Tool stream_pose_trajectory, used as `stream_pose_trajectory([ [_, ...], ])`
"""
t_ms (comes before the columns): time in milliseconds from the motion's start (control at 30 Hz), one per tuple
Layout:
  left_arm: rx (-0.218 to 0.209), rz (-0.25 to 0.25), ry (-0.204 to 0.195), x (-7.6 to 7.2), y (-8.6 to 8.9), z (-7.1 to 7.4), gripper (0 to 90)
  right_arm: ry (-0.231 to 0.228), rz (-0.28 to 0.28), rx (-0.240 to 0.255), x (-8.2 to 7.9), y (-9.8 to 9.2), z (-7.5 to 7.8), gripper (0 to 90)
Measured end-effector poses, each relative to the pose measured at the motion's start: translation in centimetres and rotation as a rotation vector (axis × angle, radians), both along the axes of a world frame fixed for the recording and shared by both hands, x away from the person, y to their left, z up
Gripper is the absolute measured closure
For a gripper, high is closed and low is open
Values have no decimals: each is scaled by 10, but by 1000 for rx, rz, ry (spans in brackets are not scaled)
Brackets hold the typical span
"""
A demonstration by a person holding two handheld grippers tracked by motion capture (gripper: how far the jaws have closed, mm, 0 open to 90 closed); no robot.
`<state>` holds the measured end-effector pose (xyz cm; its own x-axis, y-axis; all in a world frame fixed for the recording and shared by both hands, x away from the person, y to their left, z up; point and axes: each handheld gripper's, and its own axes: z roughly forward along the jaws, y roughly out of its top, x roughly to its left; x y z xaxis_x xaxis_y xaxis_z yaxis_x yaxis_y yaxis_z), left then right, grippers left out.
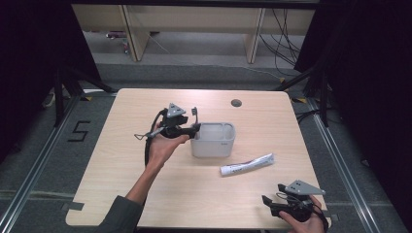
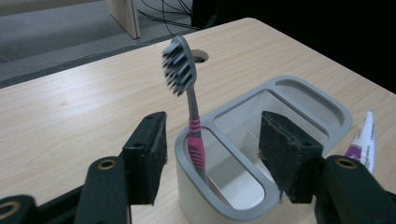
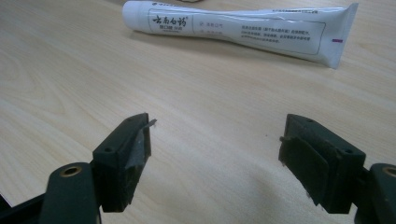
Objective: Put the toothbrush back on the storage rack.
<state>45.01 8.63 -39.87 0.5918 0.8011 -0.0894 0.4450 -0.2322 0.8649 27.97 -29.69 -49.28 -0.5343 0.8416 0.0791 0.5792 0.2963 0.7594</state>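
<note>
The left gripper (image 2: 212, 154) sits at the holder's (image 2: 308, 100) 9 o'clock end, jaws spread and empty, straddling the near compartment. A toothbrush (image 2: 189, 93) stands in that compartment between the jaws, touching neither, handle leaning on the rim and bristles up. The right gripper (image 3: 215, 158) hovers low over the table (image 1: 145, 104) near its 5 o'clock corner, jaws released and gripping nothing. The toothpaste (image 3: 243, 30) lies flat at its 12 o'clock, well apart, just beside the holder's 5 o'clock side.
</note>
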Motion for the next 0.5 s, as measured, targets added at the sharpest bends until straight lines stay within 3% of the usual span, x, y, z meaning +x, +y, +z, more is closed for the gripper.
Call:
stream_pose_trajectory([
  [33,-18,0,-4,-2,0,0,404,-13,5,-8,1,-1,0,247],
  [233,-32,-17,7,-17,11,3,373,-8,6,-8,1,-1,0,248],
  [300,-34,-29,6,-21,17,2,370,14,-6,7,-1,1,0,247],
  [333,-47,-29,14,-24,18,1,365,-8,5,-9,1,-1,0,248],
  [400,-65,-44,14,-29,22,-1,362,-11,5,-8,1,0,0,248],
  [500,-57,-59,26,-37,29,-4,349,-10,4,-6,1,0,0,248],
])
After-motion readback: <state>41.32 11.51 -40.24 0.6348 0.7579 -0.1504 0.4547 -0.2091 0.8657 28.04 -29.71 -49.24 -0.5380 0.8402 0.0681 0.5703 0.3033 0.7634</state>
